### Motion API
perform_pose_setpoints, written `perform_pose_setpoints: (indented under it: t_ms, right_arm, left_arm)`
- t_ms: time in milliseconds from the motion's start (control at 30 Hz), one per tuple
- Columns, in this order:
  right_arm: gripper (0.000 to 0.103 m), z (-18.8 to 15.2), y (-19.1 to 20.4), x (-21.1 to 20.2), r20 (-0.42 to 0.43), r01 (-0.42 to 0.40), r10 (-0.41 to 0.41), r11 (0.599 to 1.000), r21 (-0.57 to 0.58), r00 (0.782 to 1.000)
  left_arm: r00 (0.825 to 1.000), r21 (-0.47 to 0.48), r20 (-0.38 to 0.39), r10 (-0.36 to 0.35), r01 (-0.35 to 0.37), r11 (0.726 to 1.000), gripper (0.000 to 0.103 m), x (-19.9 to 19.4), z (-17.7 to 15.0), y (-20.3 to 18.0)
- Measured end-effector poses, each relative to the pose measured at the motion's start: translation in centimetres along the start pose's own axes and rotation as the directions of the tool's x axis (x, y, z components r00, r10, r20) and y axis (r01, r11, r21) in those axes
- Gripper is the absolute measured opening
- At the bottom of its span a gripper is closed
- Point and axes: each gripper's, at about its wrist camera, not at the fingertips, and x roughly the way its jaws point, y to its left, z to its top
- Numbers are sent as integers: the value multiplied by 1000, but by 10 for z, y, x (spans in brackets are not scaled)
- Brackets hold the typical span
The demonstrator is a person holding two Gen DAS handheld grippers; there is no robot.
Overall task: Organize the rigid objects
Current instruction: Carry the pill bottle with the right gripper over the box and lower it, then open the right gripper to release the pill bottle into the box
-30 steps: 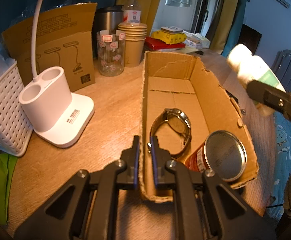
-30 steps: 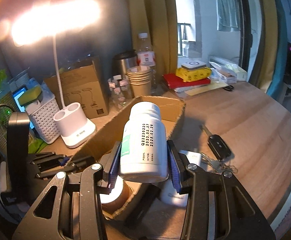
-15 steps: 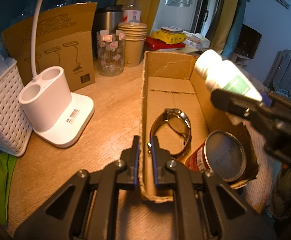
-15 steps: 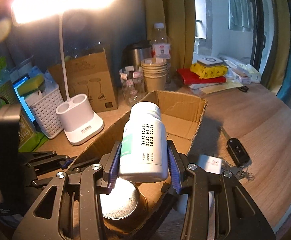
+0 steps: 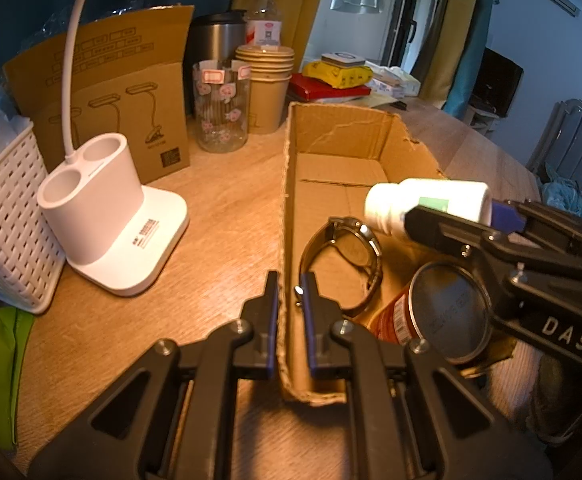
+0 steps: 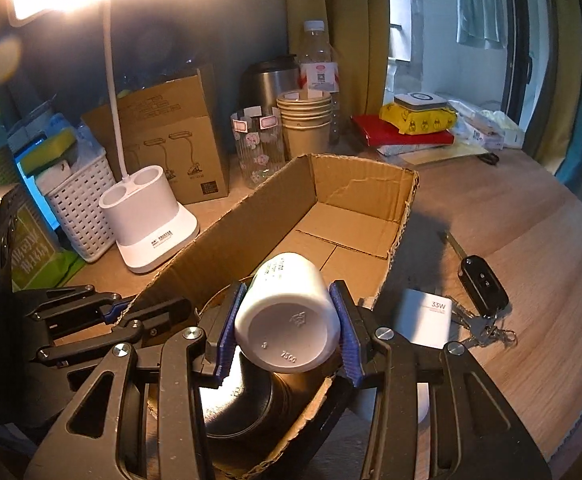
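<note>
While the left gripper (image 5: 291, 292) pinches the near side wall of the open cardboard box (image 5: 333, 128), its two fingers closed on either face of the cardboard, the right gripper (image 6: 287, 320) holds a white pill bottle (image 6: 287, 316) clamped between its blue pads. That bottle lies tilted, base toward the right wrist camera and cap pointing away and down into the box. Seen from the left gripper, the bottle (image 5: 427, 204) hangs ahead and to the right, over the box's interior, apart from the floor. Just ahead of the left fingertips, inside the box, a metal wristwatch (image 5: 343, 264) lies on the cardboard floor, and to its right stands a red tin can (image 5: 447, 312) with a silver lid, directly under the right gripper. Outside the box, just right of the right gripper, a white charger (image 6: 425, 320) and a car key (image 6: 483, 284) rest on the wooden table (image 6: 531, 264). Left of the left gripper stands a white lamp base (image 5: 111, 224)
</note>
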Motion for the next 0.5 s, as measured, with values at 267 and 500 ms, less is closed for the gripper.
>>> perform_pose_setpoints:
  t_ms: [267,500]
  right_arm:
    - [63,1,5,-7,16,7,-7,1000,-25,1000]
    - [64,0,-3,-21,37,19,-19,1000,-9,999]
  left_arm:
    - [1000,1,0,2,-2,1000,10,0,1,1]
    - [1000,2,0,3,-3,1000,10,2,2,4]
